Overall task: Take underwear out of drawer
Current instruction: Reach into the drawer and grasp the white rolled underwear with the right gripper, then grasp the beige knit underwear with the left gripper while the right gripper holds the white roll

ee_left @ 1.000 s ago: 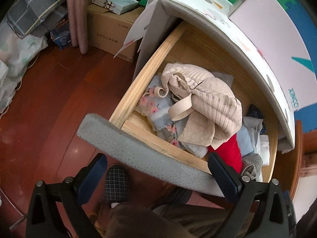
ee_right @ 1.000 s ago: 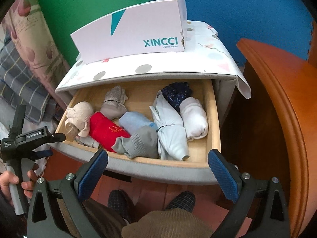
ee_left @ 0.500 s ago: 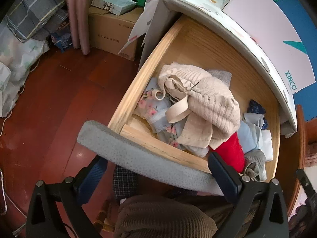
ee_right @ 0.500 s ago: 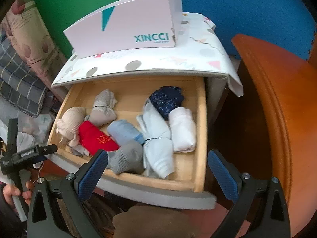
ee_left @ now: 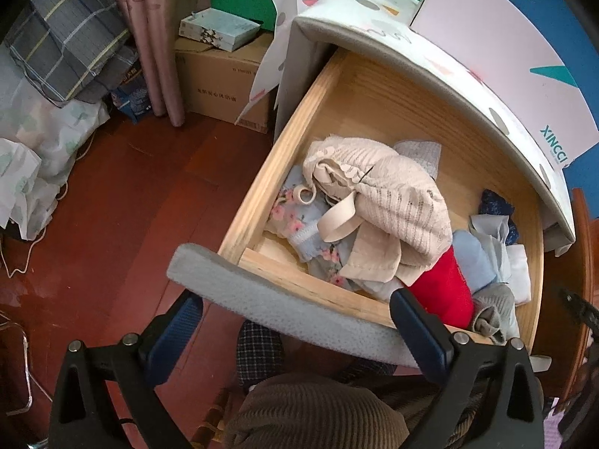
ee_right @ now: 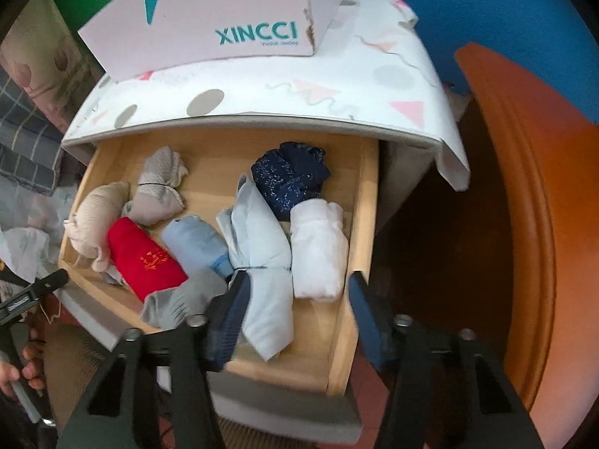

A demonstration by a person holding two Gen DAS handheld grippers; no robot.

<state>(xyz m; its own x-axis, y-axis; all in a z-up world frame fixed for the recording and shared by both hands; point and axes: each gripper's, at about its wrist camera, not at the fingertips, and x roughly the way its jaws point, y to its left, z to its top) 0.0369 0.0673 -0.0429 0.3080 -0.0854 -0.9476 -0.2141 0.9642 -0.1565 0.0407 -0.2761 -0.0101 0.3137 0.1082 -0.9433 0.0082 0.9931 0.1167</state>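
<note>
The wooden drawer [ee_right: 352, 262] stands pulled out, holding several rolled garments: white [ee_right: 318, 247], pale blue [ee_right: 262, 262], navy speckled [ee_right: 288, 179], light blue [ee_right: 194, 239], red [ee_right: 144, 258], grey [ee_right: 179, 299] and beige [ee_right: 97, 220]. My right gripper [ee_right: 297, 321] is open and empty, low over the drawer's front, its fingers on either side of the pale blue and white rolls. My left gripper [ee_left: 295, 333] is open and empty, above the drawer's grey padded front [ee_left: 269, 303], at the left end near the beige bundle [ee_left: 389, 202] and the red roll [ee_left: 445, 288].
A white XINCCI box [ee_right: 224, 18] lies on the cabinet's patterned cover [ee_right: 299, 89]. An orange wooden furniture edge [ee_right: 524, 205] stands right of the drawer. Cardboard boxes [ee_left: 221, 78], a curtain and bags line the red wood floor [ee_left: 112, 224] at left.
My right gripper has moved forward and down over the drawer's right half, and its fingers have narrowed. My left gripper has shifted slightly, staying open.
</note>
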